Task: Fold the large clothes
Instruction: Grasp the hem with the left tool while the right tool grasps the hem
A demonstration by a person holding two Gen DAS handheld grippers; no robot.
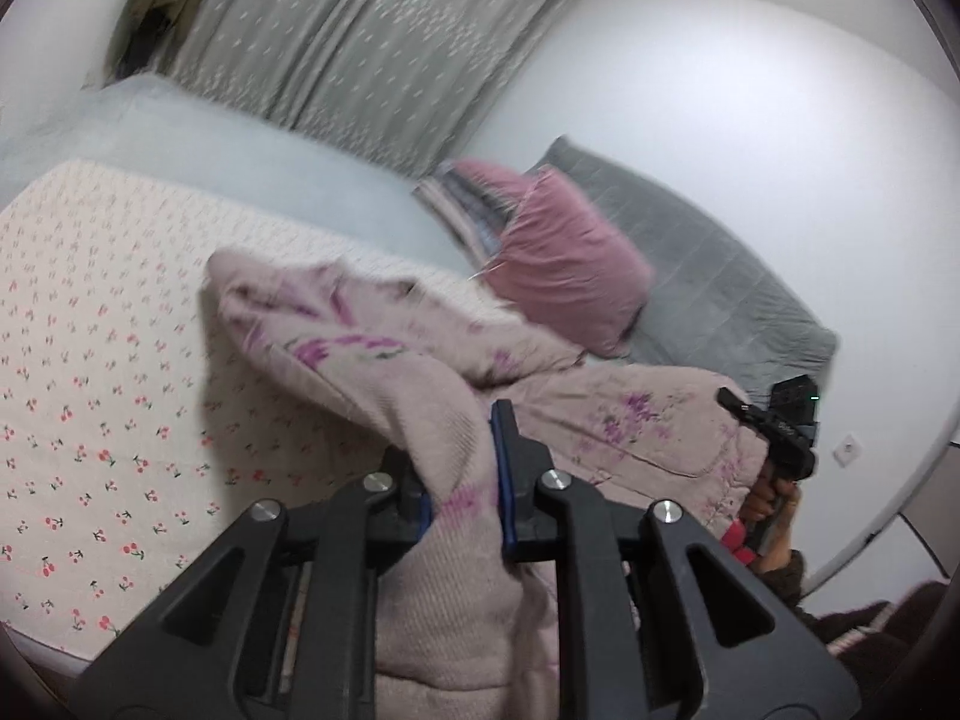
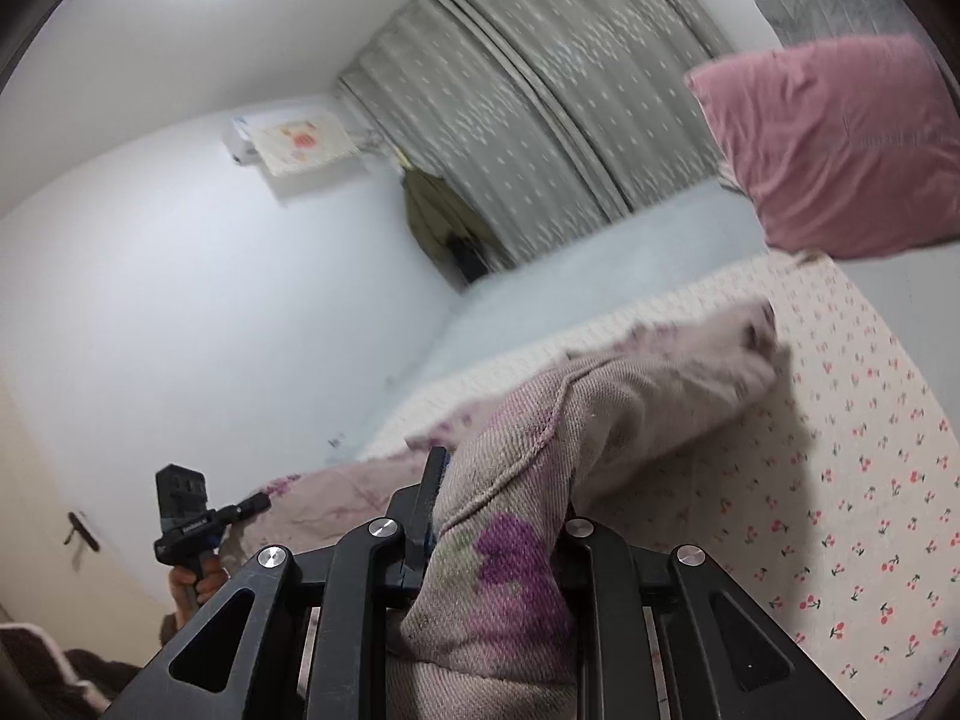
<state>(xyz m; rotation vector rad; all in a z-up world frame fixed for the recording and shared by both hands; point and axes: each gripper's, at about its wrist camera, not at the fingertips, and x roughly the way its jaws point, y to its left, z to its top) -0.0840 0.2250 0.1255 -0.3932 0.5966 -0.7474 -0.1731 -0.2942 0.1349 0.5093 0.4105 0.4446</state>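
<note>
Left wrist view: your left hand-held gripper [image 1: 465, 480] is clamped on a fold of the pink flowered garment [image 1: 420, 360]; the cloth runs across to the right hand-held gripper [image 1: 765, 426].
Garment: lifted at your end, far end trailing on the cherry-print bed sheet [image 1: 90, 360].
Background: pink pillow [image 1: 564, 264], grey curtain [image 1: 372, 48].
Right wrist view: your right hand-held gripper [image 2: 498, 516] pinches a thick bunch of the garment [image 2: 600, 408], raised over the sheet [image 2: 852, 450].

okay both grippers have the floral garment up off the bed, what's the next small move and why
Probably carry both held corners forward and lay them over the far part. Left gripper and right gripper are shut on the garment, whose far end rests bunched on the bed.
</note>
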